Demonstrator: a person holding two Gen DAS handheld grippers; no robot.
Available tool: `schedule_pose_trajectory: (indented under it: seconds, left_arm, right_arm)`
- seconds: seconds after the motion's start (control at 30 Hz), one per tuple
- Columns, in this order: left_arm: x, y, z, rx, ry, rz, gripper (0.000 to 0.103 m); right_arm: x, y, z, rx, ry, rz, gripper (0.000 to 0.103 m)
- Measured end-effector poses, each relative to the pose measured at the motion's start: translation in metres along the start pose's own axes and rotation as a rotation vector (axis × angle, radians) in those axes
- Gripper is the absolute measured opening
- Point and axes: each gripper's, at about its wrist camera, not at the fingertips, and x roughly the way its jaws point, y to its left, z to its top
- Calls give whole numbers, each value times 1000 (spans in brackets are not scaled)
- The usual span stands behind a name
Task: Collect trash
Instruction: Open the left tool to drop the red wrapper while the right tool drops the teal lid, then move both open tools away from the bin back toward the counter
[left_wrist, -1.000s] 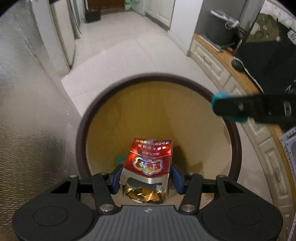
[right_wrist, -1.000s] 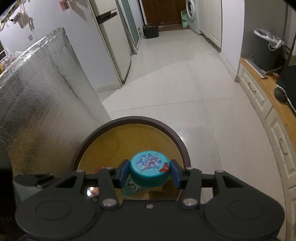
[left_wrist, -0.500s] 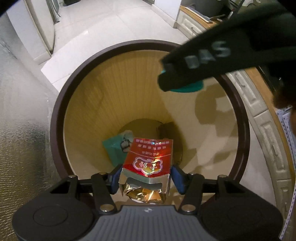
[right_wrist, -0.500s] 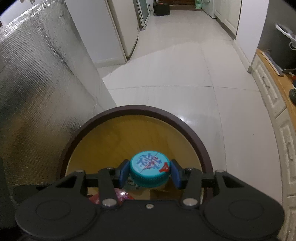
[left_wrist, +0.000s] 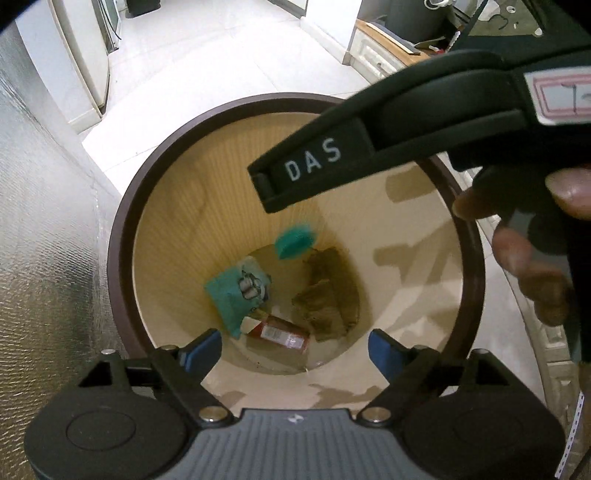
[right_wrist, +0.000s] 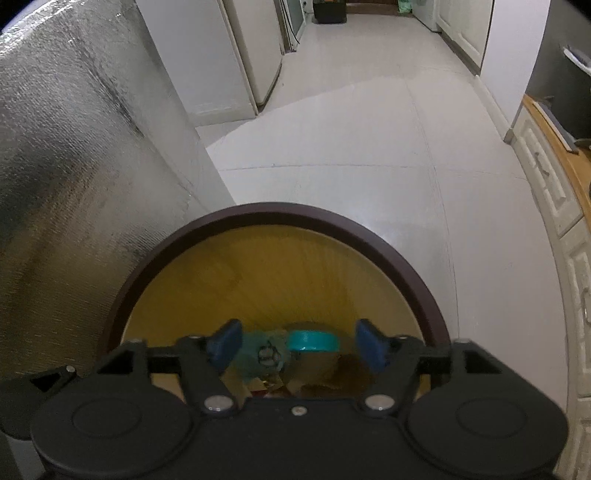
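A round bin with a dark brown rim and tan inside stands on the floor; it also shows in the right wrist view. My left gripper is open and empty above it. The red cigarette pack lies at the bin's bottom beside a teal wrapper and brown scraps. The teal bottle cap is blurred in mid-air inside the bin; it also shows in the right wrist view. My right gripper is open over the bin; its body crosses the left wrist view.
A silver foil-covered surface stands left of the bin. White tiled floor stretches ahead. White cabinets with a wooden top run along the right. A white fridge stands at the back left.
Both grippers have opened. The red cigarette pack has dropped to the bin's bottom and the teal cap has left the right gripper and is falling inside the bin.
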Motion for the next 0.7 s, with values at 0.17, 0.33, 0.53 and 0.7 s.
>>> schedule_pose_trajectory:
  seconds: [0.17,0.33,0.53,0.7]
  left_arm:
    - [-1,-4,-2,-2,-5,9,88]
    - [-14,-6,-7,-8,-15,15,88]
    - [-25,-6,-15,-21,-29,25,89]
    - [-34,-5,-19,-33,-48,28,90]
  right_arm:
    - [-9,2,-2,-32,5,-1,76]
    - [-20,8,-8,-69,2,-5,79]
    - [-34,7,-14,-73,-12,-7,82]
    - [-46,6,-22,-67,-18,-16,86]
